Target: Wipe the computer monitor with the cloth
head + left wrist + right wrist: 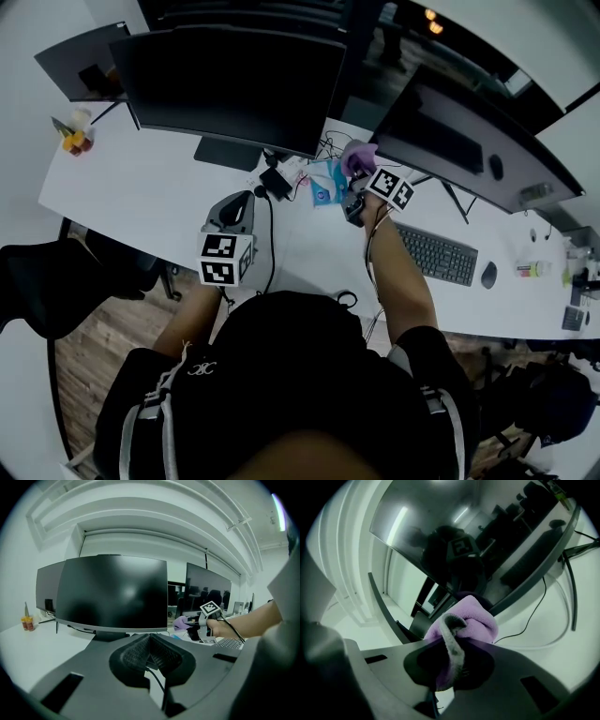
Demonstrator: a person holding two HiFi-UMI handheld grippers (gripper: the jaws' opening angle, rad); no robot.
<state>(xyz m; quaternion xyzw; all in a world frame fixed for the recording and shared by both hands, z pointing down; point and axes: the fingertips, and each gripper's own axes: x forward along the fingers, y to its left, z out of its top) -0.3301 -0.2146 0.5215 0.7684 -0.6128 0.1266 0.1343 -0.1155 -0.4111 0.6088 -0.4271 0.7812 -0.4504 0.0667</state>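
My right gripper is shut on a bunched purple cloth, which sits at the lower left corner of the right-hand monitor. In the right gripper view the cloth bulges out of the gripper just below the dark screen, which mirrors the marker cube. Whether cloth and glass touch cannot be told. My left gripper hovers shut and empty over the desk, in front of the stand of the big left monitor. From the left gripper, that monitor and the cloth are visible.
On the white desk lie a keyboard, a mouse, a blue packet and loose cables. Small bottles stand at the far left by a third screen. A black chair is at my left.
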